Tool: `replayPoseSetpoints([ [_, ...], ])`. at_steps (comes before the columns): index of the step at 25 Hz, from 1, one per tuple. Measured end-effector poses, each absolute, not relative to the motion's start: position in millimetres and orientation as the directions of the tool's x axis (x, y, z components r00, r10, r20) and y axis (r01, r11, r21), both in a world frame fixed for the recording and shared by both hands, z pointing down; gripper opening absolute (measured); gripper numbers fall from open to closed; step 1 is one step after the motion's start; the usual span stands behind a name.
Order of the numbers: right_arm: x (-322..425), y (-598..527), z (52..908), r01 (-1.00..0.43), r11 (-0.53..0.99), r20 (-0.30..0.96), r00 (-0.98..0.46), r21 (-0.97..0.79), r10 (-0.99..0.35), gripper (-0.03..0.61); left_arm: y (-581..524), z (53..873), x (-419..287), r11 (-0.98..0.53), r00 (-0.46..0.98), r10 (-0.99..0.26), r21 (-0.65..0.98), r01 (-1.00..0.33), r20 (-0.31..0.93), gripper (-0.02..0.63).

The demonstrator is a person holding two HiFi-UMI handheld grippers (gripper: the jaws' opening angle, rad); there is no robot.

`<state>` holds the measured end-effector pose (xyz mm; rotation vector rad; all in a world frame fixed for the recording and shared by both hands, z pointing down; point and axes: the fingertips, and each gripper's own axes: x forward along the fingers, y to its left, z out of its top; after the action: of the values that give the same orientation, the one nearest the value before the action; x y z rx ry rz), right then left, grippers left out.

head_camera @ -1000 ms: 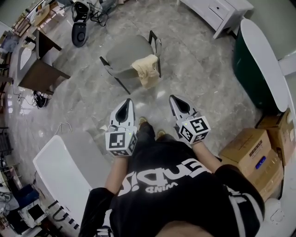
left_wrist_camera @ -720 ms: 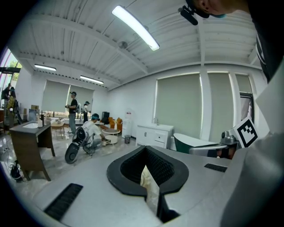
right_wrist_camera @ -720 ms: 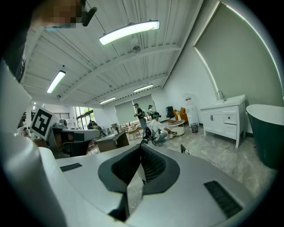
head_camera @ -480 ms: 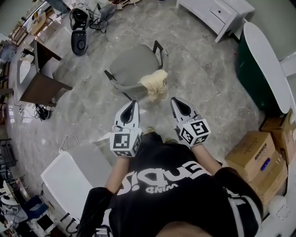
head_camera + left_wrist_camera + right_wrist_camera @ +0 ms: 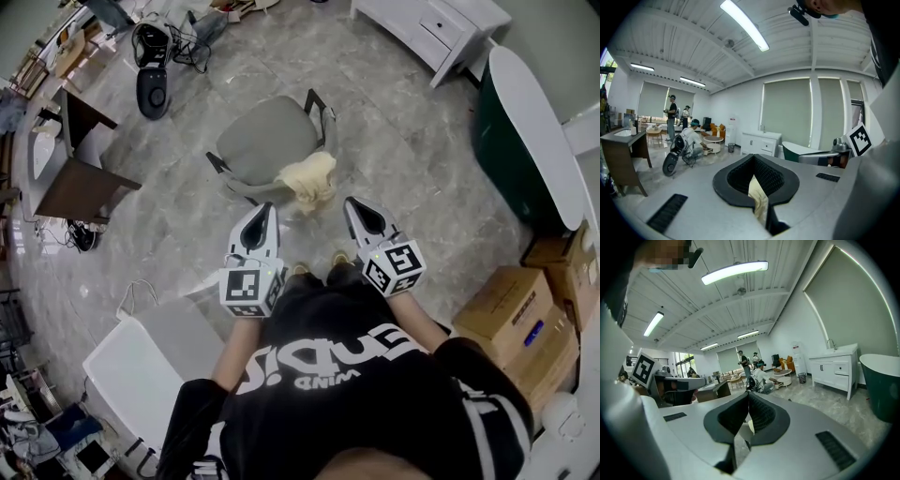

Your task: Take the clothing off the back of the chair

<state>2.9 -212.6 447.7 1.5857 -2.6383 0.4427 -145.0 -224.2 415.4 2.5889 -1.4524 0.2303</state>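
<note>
A grey chair stands on the marble floor ahead of me, with cream clothing draped over its back, on the side nearest me. My left gripper is shut and points at the chair, just short and left of the clothing. My right gripper is shut too, just right of the cloth. Neither touches it. In the left gripper view the left gripper has its jaws together, and a strip of the clothing shows below them. The right gripper in its own view also has closed jaws, with a sliver of the clothing beneath.
A white table is at my lower left and cardboard boxes are at my right. A dark green tub and a white cabinet stand beyond. A brown desk and a black scooter are far left. People are in the distance.
The chair and the clothing have come nearer to both grippers as the person stepped forward. Both grippers stayed shut.
</note>
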Motion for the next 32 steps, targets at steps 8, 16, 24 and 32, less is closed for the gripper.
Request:
replayPoseSetpoints([
  [8, 10, -235, 451, -0.837, 0.512, 0.164, -0.542, -0.195, -0.824, 0.015, -235, 423, -126, -0.498, 0.503, -0.837, 0.082, -0.863, 0.214, 0.015],
  [16, -5, -245, 461, -0.782, 0.575, 0.183, -0.618, -0.239, -0.764, 0.216, -246, 426, -125, -0.480, 0.488, -0.846, 0.089, -0.873, 0.216, 0.015],
  [24, -3, -256, 478, -0.789, 0.564, 0.223, -0.611, -0.242, -0.759, 0.291, -256, 428, -119, -0.483, 0.489, -0.844, 0.086, -0.871, 0.219, 0.015],
  [32, -8, -282, 557, -0.795, 0.553, 0.380, -0.605, -0.249, -0.700, 0.290, -263, 430, -117, -0.477, 0.482, -0.846, 0.080, -0.875, 0.229, 0.015],
])
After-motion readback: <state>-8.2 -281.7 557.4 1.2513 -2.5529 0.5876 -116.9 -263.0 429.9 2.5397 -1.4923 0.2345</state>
